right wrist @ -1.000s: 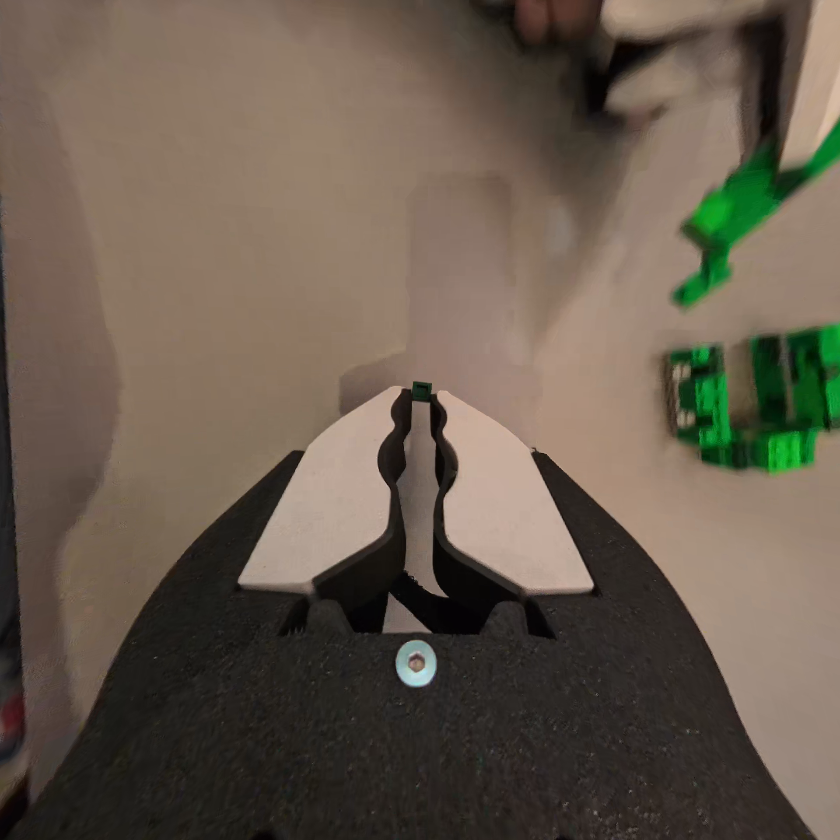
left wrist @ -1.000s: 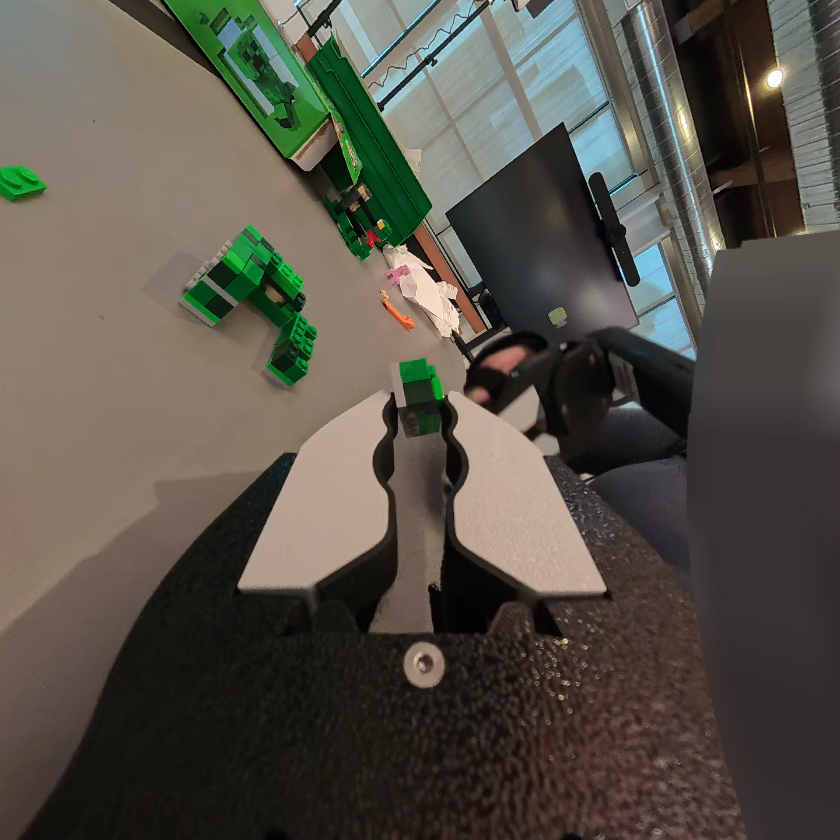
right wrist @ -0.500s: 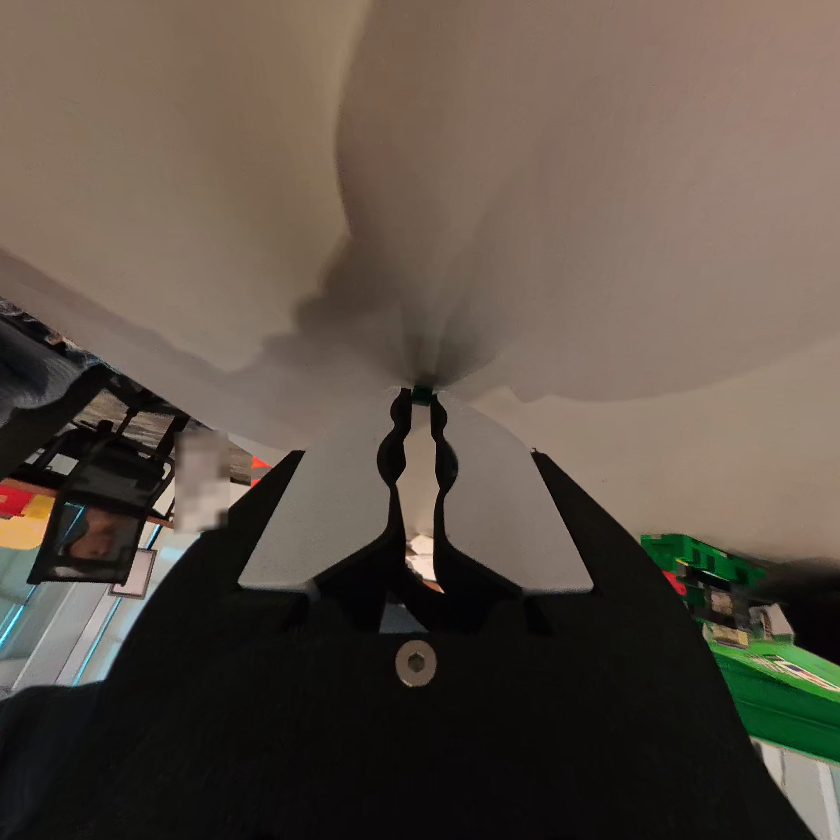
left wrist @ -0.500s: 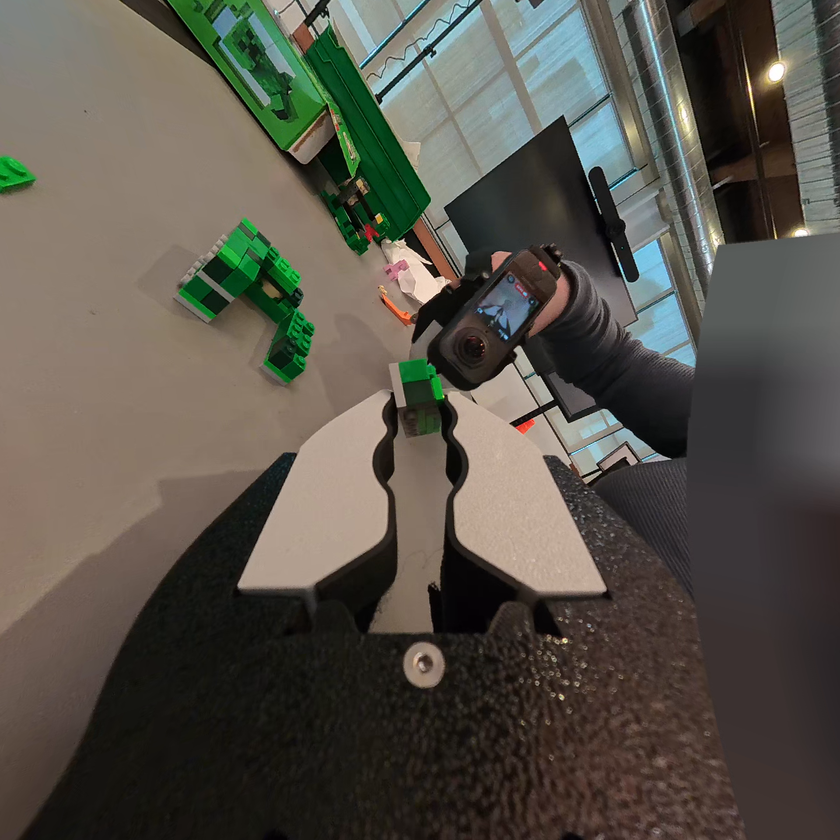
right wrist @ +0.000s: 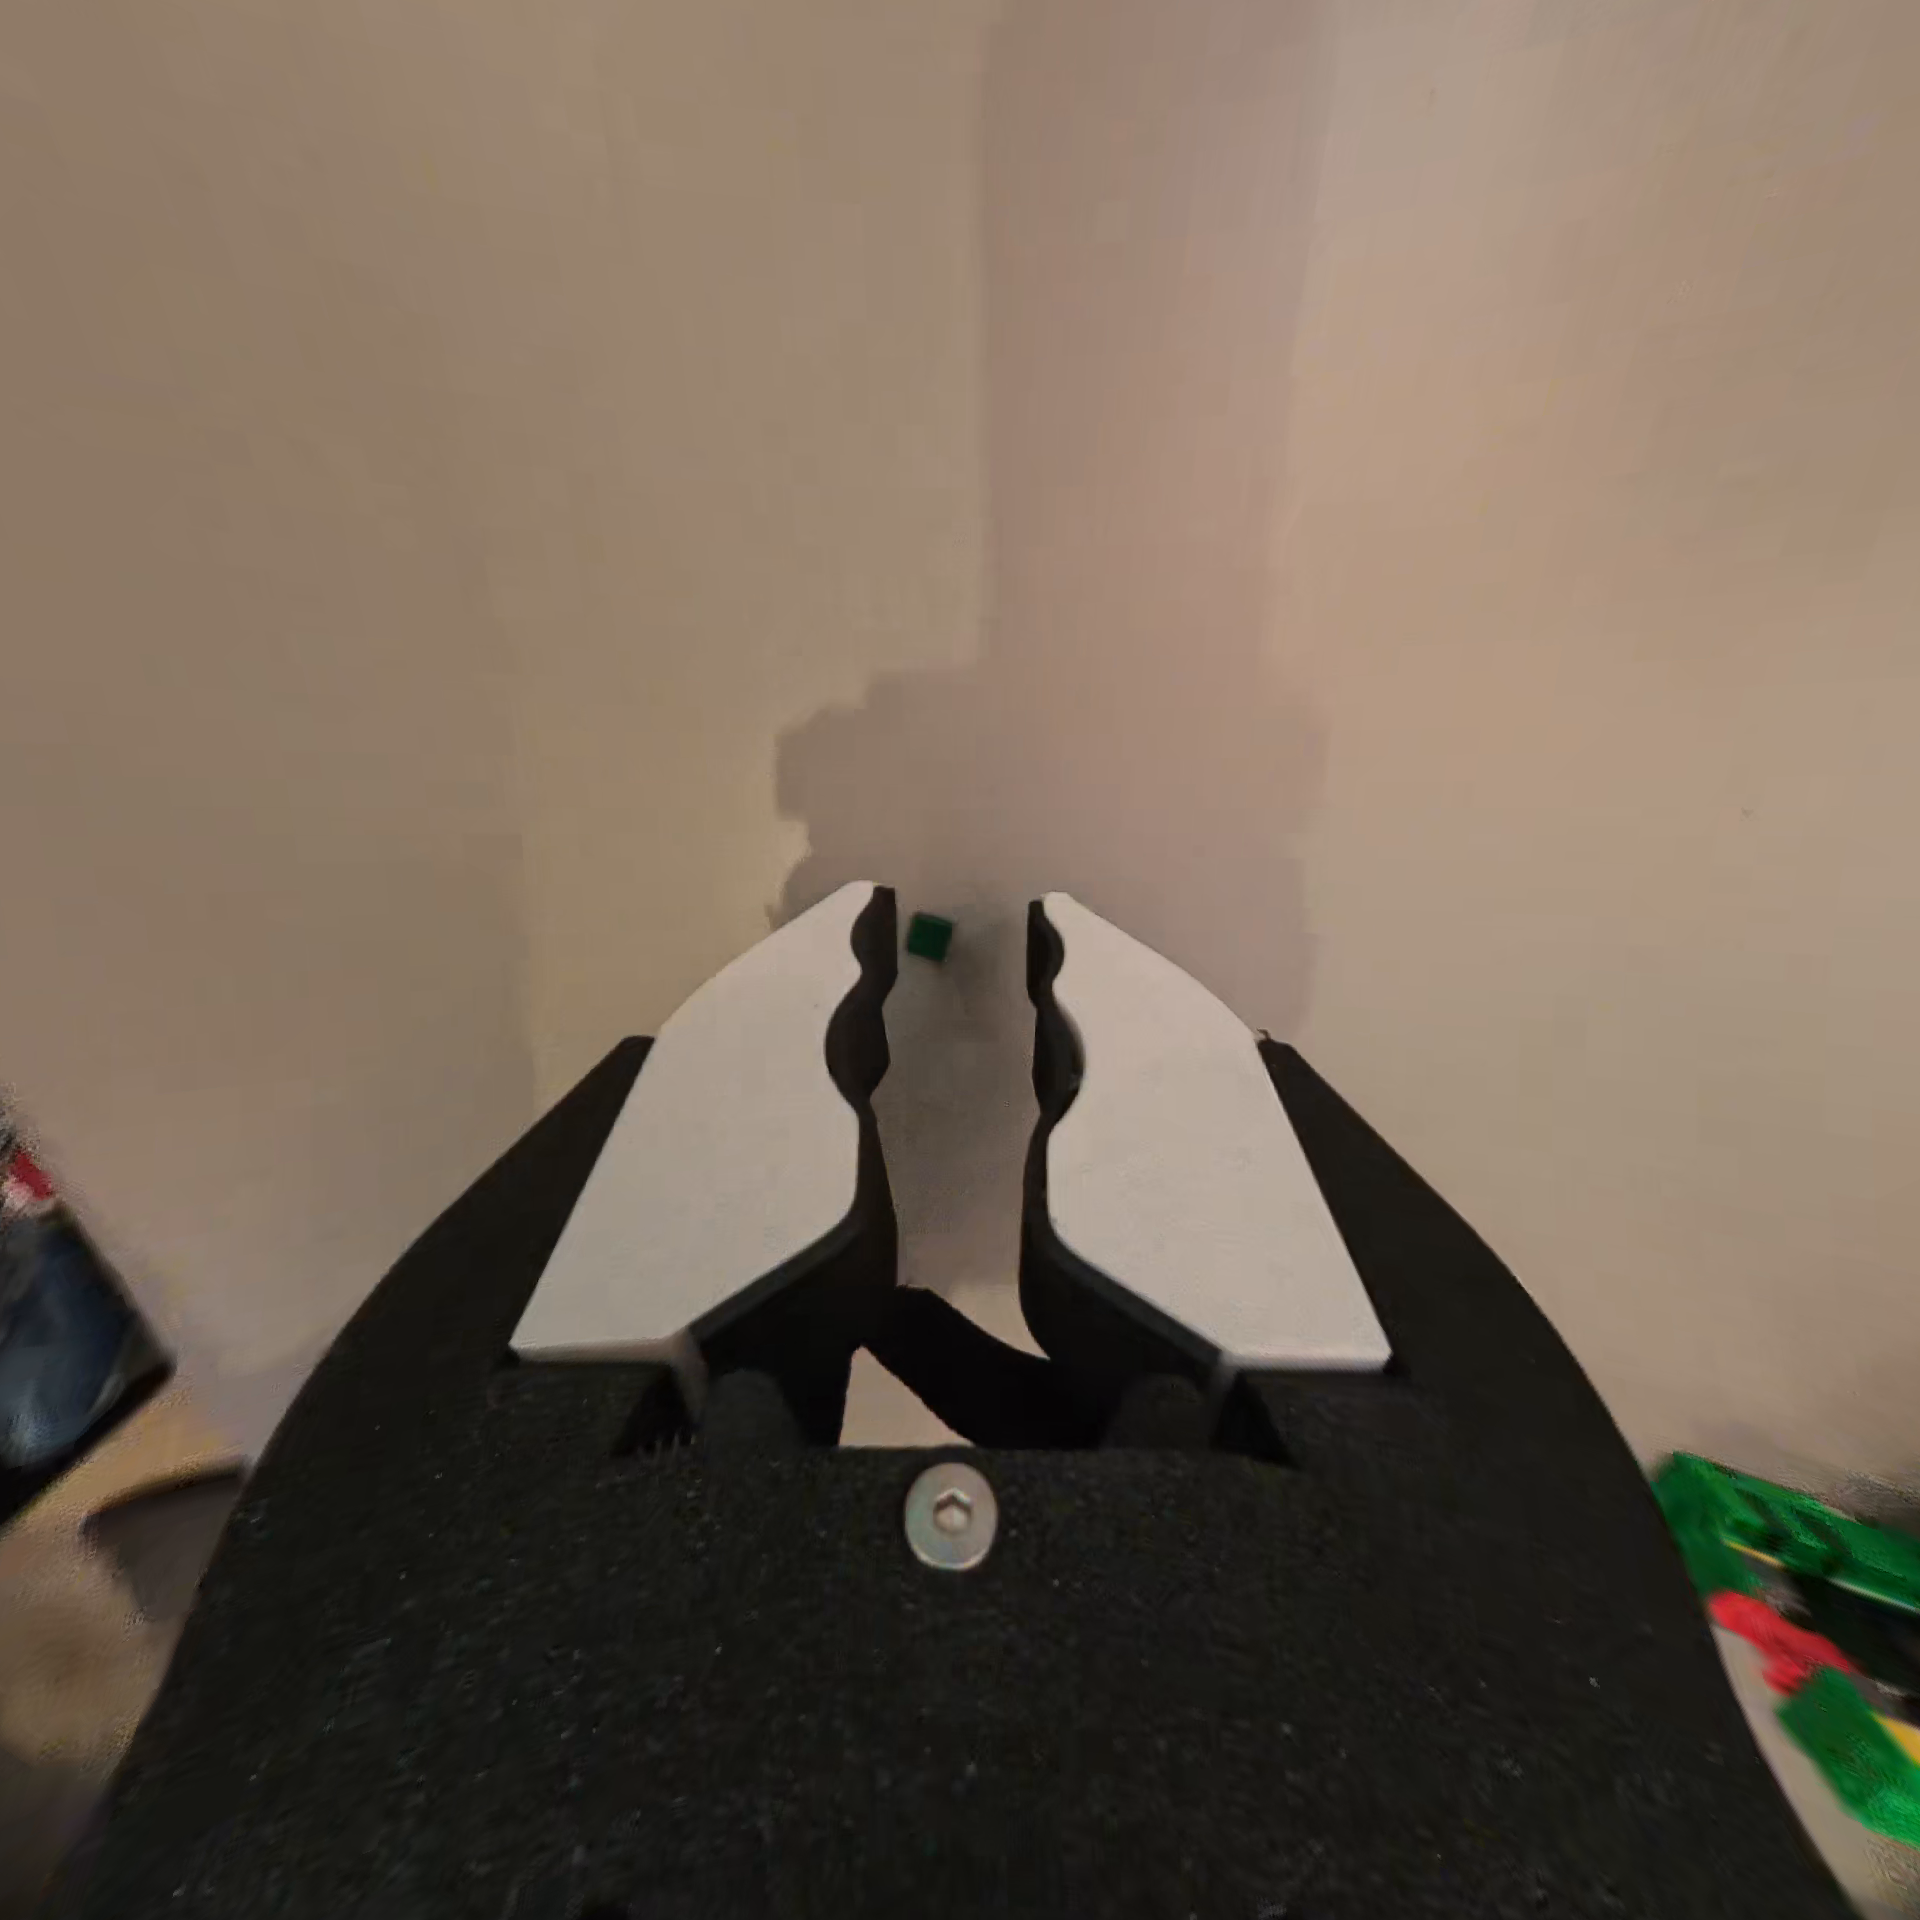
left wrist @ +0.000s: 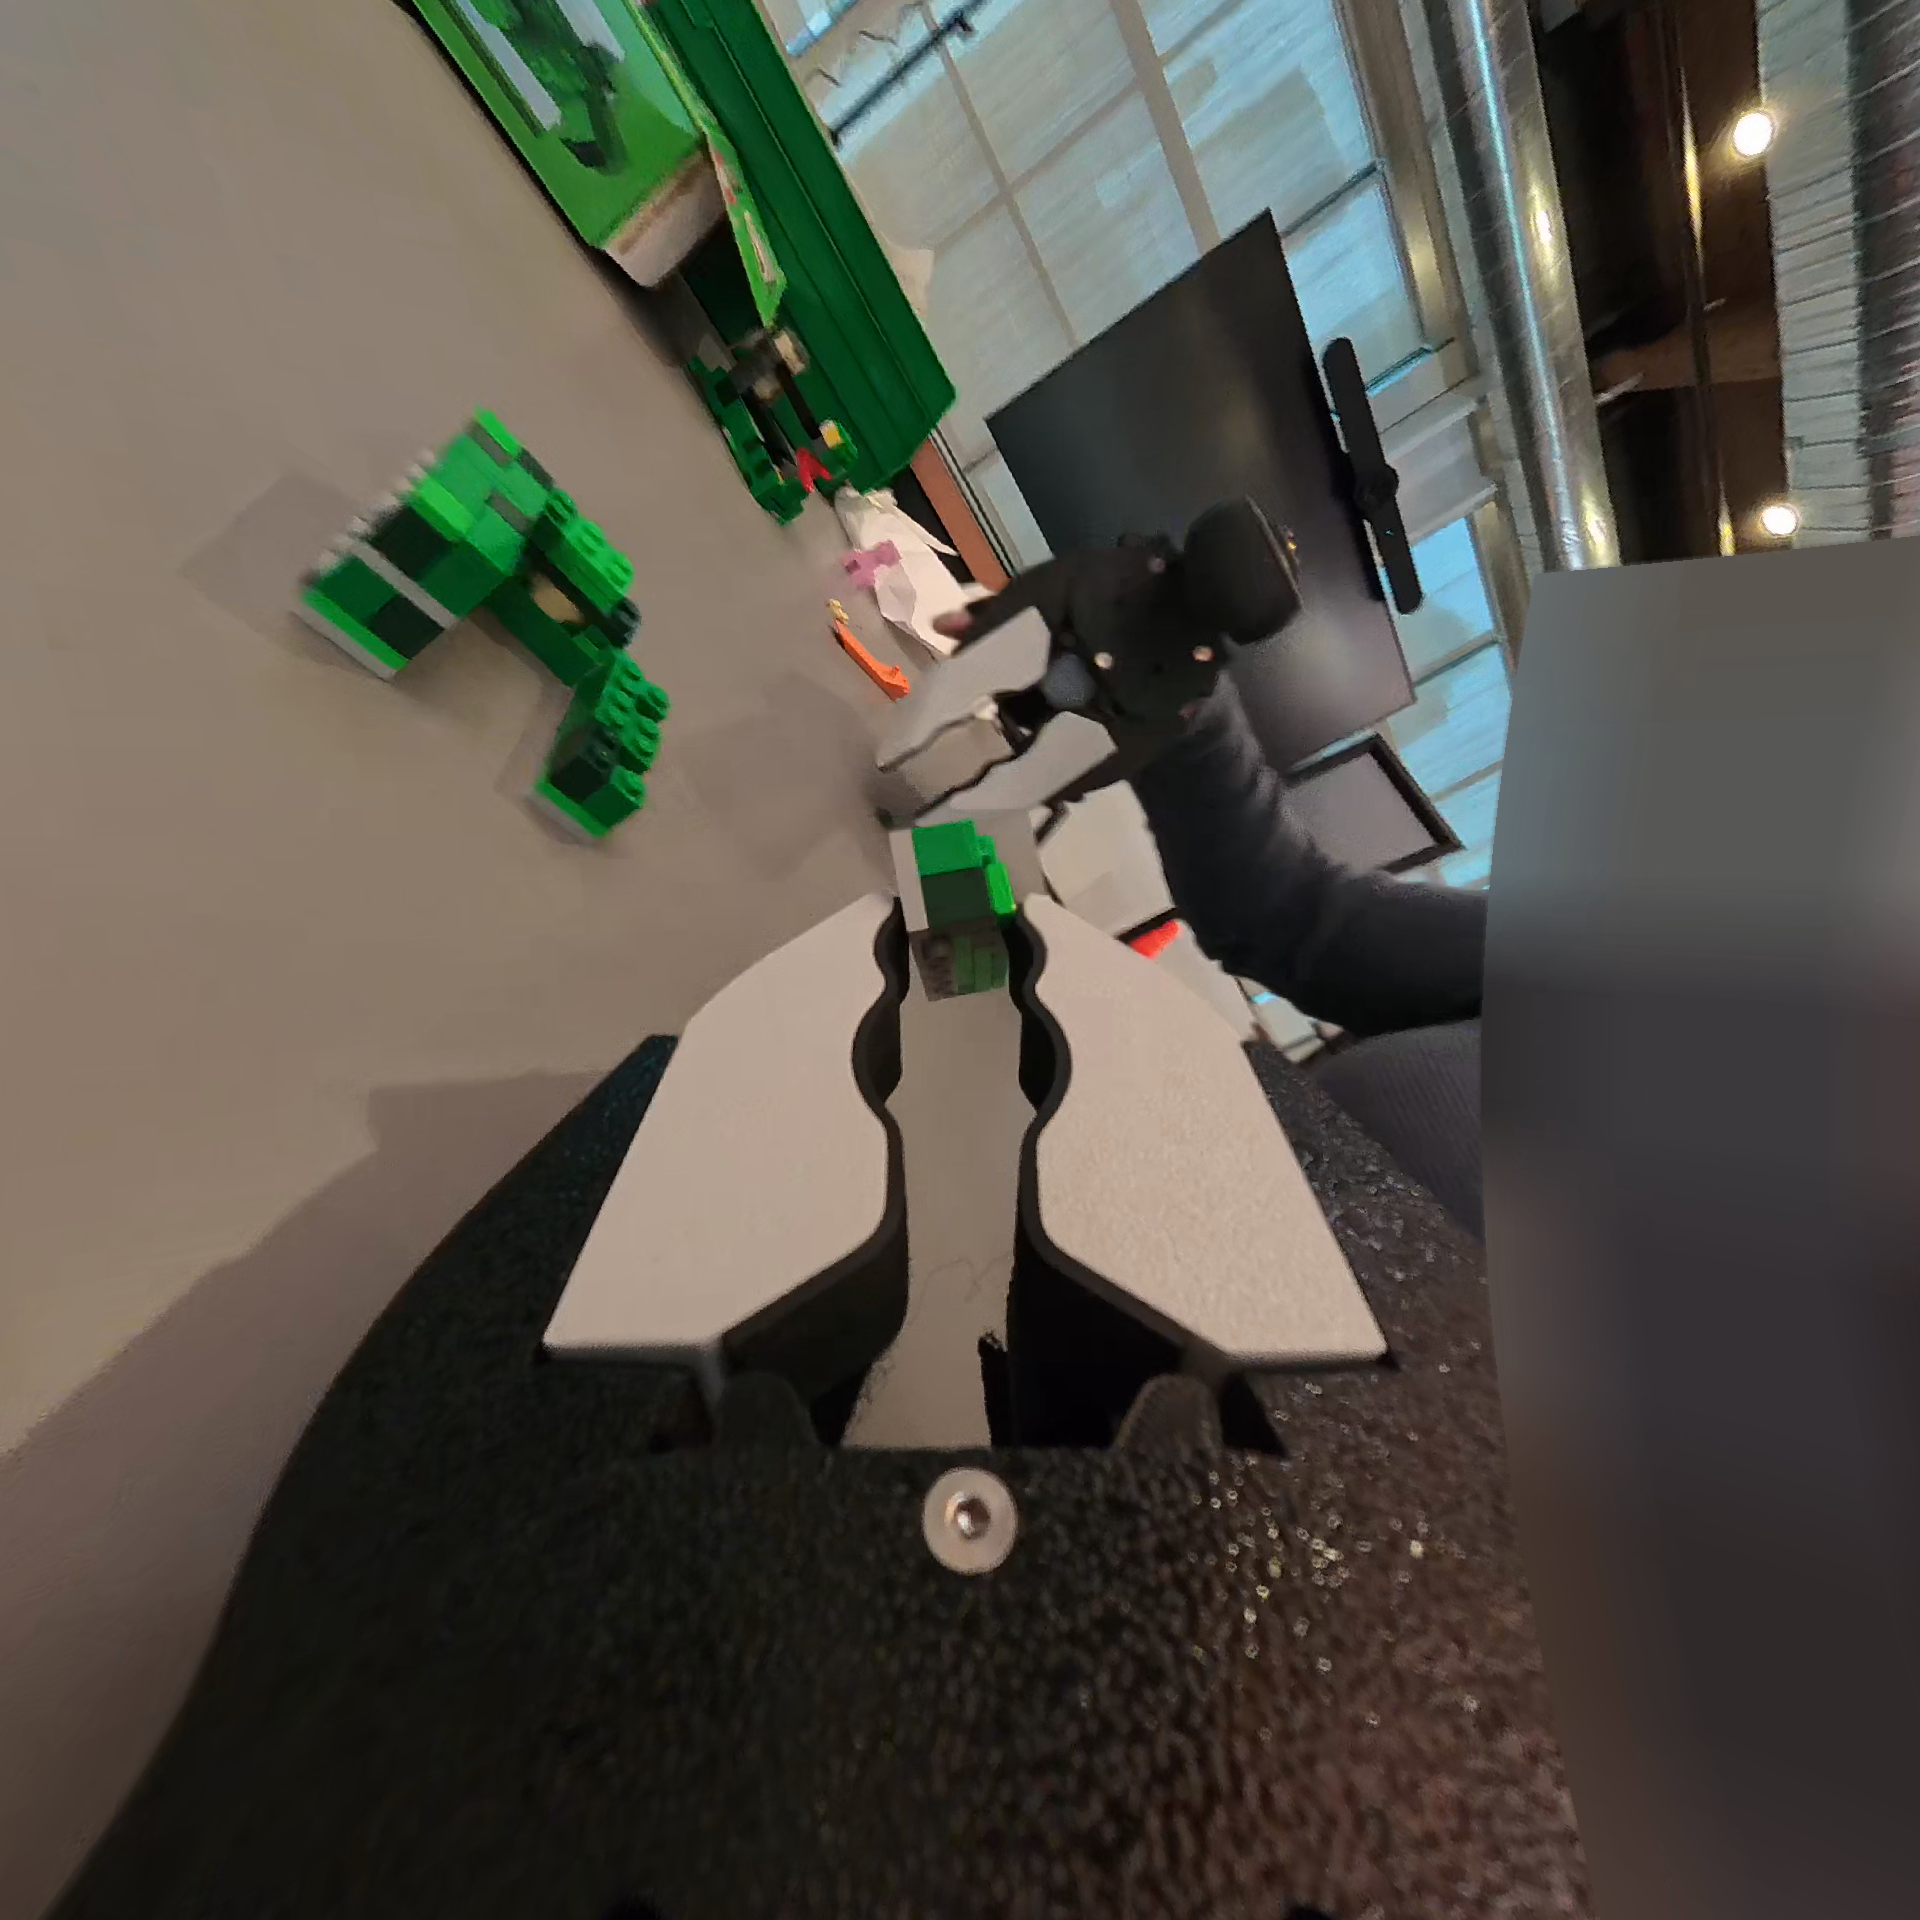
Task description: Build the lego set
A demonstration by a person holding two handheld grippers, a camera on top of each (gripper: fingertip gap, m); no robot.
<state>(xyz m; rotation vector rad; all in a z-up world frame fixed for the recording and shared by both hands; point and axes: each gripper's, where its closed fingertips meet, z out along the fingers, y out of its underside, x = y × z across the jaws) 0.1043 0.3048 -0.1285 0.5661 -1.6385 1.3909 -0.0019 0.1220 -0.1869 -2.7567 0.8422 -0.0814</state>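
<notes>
My left gripper is shut on a small green and grey brick assembly, held above the grey table. A larger green brick build lies on the table to the left. My right gripper is open just over the table; a tiny dark green piece lies loose between its fingers, close to the left pad and touching neither. The right gripper also shows in the left wrist view, just beyond the held assembly, jaws apart.
A green set box and green trays stand at the table's far edge with small builds, a pink piece and an orange tool. Loose green and red bricks lie at the lower right of the right wrist view.
My right gripper held the tiny green piece, brought it down to the table and opened; the piece now lies free between the pads. My left gripper kept its grasp and barely moved.
</notes>
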